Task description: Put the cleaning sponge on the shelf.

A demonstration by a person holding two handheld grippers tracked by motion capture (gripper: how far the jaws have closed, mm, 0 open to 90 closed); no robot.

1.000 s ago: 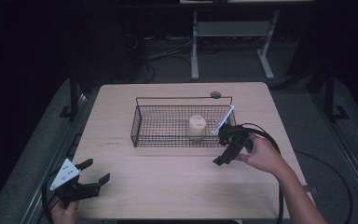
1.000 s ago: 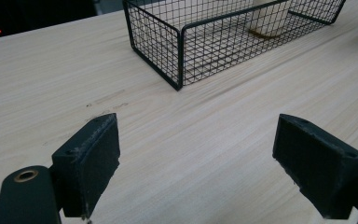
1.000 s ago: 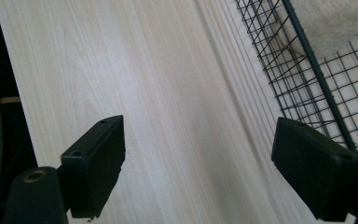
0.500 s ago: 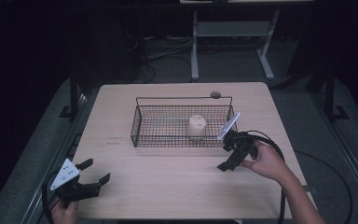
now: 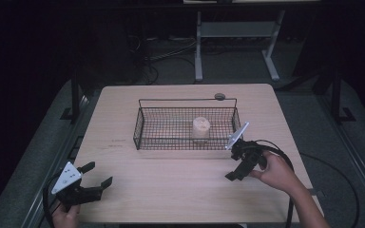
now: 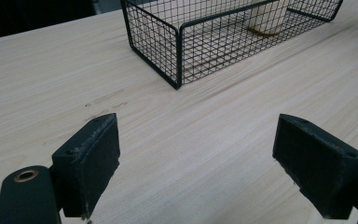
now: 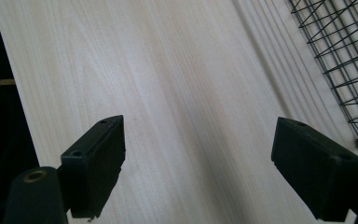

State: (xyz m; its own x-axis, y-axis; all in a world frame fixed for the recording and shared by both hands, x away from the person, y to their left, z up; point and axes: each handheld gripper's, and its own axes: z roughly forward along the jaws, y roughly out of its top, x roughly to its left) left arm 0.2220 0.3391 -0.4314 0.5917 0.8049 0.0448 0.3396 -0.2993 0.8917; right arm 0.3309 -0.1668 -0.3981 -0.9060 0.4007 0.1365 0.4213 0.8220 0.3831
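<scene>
- right gripper lower right of centre in the high view, just below the right end of the wire basket, tilted down at the surface; jaws spread wide in its own view with bare wood between them, nothing held.
- person's right hand wraps the handle, forearm cut off at the bottom edge; in the high view the jaws blur into one dark shape.
- basket upper centre of the surface; in the right gripper view just its mesh corner shows at the upper right, rest cut off.
- pale cylinder stands inside the basket, right of its middle; what it is is hard to tell. in the left gripper view its top is cut by the frame edge and mesh crosses it.
- left gripper bottom left of the high view near the surface edge, jaws wide apart, empty, well apart from the basket; the hand under it is mostly cut off.
- small dark round thing beyond the basket's far rim, too small to identify.
</scene>
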